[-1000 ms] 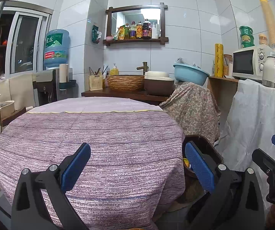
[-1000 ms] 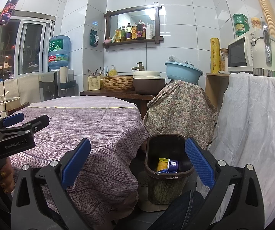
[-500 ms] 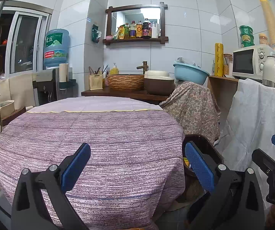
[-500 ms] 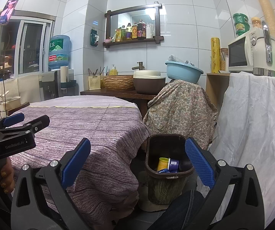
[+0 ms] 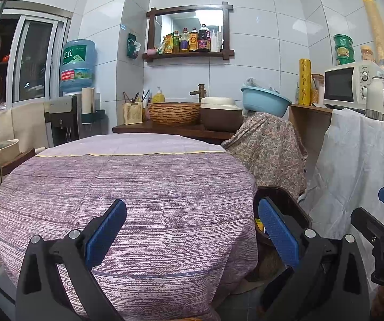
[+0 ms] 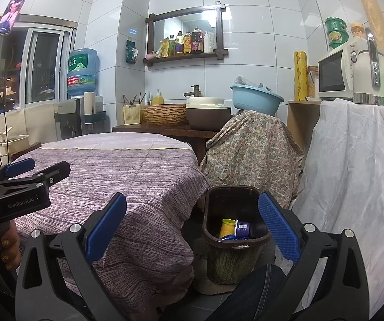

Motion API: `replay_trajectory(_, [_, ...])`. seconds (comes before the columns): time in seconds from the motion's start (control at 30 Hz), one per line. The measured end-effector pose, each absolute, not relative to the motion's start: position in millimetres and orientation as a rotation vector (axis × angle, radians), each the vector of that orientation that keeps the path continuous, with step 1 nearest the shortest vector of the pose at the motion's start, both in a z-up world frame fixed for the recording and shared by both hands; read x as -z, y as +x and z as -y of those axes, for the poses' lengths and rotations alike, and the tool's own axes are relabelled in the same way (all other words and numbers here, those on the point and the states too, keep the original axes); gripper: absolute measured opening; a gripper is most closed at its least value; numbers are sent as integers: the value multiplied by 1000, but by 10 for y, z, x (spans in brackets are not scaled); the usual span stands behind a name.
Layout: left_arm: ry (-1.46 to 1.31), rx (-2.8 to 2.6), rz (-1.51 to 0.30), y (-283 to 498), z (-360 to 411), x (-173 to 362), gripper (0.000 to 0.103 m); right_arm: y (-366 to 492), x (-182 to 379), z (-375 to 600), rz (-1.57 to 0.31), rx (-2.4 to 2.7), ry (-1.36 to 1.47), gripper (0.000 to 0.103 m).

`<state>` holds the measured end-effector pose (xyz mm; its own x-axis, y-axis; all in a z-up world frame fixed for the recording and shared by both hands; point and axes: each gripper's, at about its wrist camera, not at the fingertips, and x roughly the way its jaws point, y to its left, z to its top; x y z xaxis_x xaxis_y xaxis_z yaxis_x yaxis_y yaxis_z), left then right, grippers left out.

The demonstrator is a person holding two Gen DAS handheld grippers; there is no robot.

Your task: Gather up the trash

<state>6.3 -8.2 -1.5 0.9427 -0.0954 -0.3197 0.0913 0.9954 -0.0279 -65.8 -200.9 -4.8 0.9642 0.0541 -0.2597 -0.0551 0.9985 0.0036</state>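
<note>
A dark brown trash bin (image 6: 234, 230) stands on the floor to the right of the round table (image 6: 127, 176) with its purple striped cloth. Inside it lie a yellow cup (image 6: 227, 228), a blue-labelled can (image 6: 242, 228) and a blue wrapper. My right gripper (image 6: 192, 227) is open and holds nothing; the bin sits just ahead between its fingers. My left gripper (image 5: 192, 227) hangs open over the near edge of the table (image 5: 127, 187), holding nothing. In the left wrist view the bin (image 5: 285, 208) is half hidden behind the right finger. No loose trash shows on the tabletop.
A chair draped in paisley cloth (image 6: 250, 155) stands behind the bin. A white sheet (image 6: 357, 187) covers a counter on the right, with a microwave (image 6: 339, 72) and green bottle on top. A sink counter (image 6: 170, 128) lies behind the table. A trouser leg (image 6: 253, 294) shows at the bottom.
</note>
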Motion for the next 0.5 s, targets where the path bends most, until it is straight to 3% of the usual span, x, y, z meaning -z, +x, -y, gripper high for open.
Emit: replay_trajectory(0.5, [-4, 99, -327, 81, 111, 3, 98, -635, 39, 2038, -270, -59, 3, 97])
